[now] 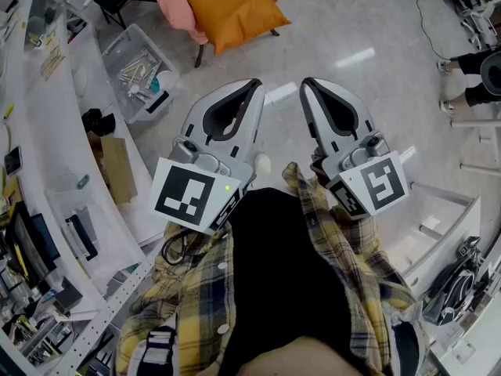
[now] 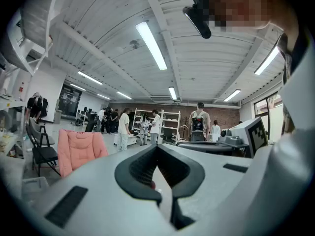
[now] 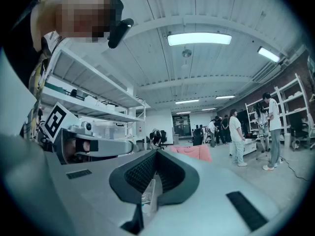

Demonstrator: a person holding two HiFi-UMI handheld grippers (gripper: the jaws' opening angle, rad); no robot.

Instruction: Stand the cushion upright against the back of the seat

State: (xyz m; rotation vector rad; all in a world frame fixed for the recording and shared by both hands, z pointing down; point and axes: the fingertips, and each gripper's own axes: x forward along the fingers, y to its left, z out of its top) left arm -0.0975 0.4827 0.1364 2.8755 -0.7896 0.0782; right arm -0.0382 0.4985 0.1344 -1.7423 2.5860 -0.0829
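Judging from how things lie, none of the task is done yet: the orange cushion (image 1: 235, 10) sits on the pink chair (image 1: 174, 2) at the far edge of the head view, and it looks to be lying flat across the seat with one corner past the front edge, not propped up against the back, though the steep angle makes its tilt hard to read. Both tools are held close in front of the person's body, side by side and pointing level toward the chair, well apart from it with open floor (image 1: 352, 61) between. The left gripper (image 1: 249, 88) has its jaws clenched together with nothing in them, and the right gripper (image 1: 309, 86) is closed and empty in the same way. From the two gripper views only the chair shows in the distance; the cushion cannot be made out there. Everything is left to do: walking up to the chair, opening the jaws, taking hold of the cushion, tipping it upright and leaning it on the backrest
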